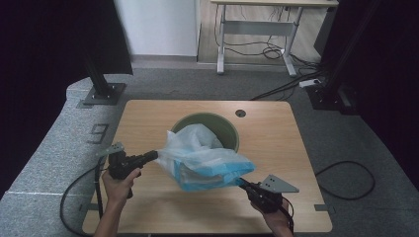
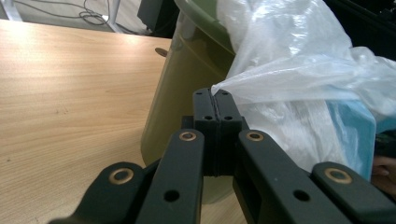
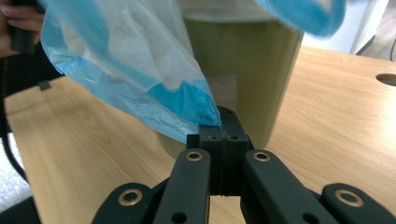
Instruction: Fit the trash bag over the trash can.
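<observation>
A thin blue and clear plastic bag (image 1: 205, 160) hangs stretched over the near side of an olive-green bin (image 1: 228, 129) that stands mid-table. My left gripper (image 1: 154, 156) is shut on the bag's left edge, where the film (image 2: 280, 74) bunches into its closed jaws (image 2: 214, 95). My right gripper (image 1: 243, 182) is shut on the bag's lower right corner; the blue plastic (image 3: 140, 70) tapers to a point between its jaws (image 3: 222, 122). The bin's wall (image 3: 243, 79) rises just behind that corner. Part of the bag (image 1: 197, 132) sits inside the bin's mouth.
The wooden table (image 1: 148, 123) has a round cable hole (image 1: 240, 113) at the back. Cables trail from both grippers over the table's front edge. Black stands (image 1: 101, 84) flank the table; a white desk frame (image 1: 257, 29) stands beyond on the grey carpet.
</observation>
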The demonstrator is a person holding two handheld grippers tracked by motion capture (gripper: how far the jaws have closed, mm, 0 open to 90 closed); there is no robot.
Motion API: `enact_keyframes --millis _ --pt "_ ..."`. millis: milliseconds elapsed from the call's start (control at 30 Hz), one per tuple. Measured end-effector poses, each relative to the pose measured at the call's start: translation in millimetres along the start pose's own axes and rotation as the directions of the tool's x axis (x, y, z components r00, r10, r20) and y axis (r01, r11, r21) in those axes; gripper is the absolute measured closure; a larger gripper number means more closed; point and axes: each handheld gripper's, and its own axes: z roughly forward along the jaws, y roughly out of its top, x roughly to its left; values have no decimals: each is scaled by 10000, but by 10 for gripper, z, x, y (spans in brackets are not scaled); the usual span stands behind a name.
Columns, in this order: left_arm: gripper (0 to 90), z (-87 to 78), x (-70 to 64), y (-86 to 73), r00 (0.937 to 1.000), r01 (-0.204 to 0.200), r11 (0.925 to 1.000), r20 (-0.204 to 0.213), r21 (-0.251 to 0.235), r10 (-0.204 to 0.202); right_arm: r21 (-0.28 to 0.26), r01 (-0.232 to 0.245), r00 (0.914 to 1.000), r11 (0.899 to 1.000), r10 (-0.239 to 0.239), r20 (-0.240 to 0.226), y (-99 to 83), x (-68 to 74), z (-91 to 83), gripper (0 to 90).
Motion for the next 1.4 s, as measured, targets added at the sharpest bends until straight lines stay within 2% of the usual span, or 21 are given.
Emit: enact_keyframes --millis 100,233,400,433,467,533,600,767,900,1000,1133,1400 --pt "899 49 21 9 9998 178 9998 70 -48 -178 299 -66 9996 9995 58 272 -31 -78 69 892" --pt "899 67 24 25 9998 194 9998 90 -85 -193 450 -303 9986 9985 284 436 -76 -176 124 892" --pt "899 28 -13 70 10000 91 9999 24 -145 -91 463 -276 9989 9985 258 388 -81 -165 84 889" --pt "899 21 -23 73 10000 46 9999 13 -153 -46 418 -161 9993 9990 146 356 -74 -140 59 877" --pt "899 11 -36 76 10000 5 9998 -6 -183 -5 331 2 9992 9995 -16 396 -68 -116 33 776" --pt "898 -11 -48 82 10000 -41 9997 22 -241 41 130 454 9942 9989 -465 969 -43 -34 -63 596" --pt "899 -31 -48 91 10000 -33 9996 34 -290 34 -102 491 9934 9987 -478 1041 -21 -11 -186 521" --pt "898 -49 -47 112 10000 -16 9992 66 -391 18 -713 181 9931 9973 -96 1168 52 -105 -521 478" --pt "898 -36 -66 120 9999 -62 9993 81 -374 65 -1296 -23 9911 9916 195 1315 196 -215 -694 470" --pt "899 -23 -78 121 9999 -91 9994 106 -347 94 -1581 48 9920 9874 152 1249 339 -229 -716 460" --pt "899 -20 -85 121 9999 -100 9993 125 -347 104 -1779 181 9956 9839 -13 940 499 -160 -650 415" --pt "898 -9 -98 117 9998 -104 9995 177 -288 109 -1735 308 9993 9843 -264 277 680 39 -439 374"
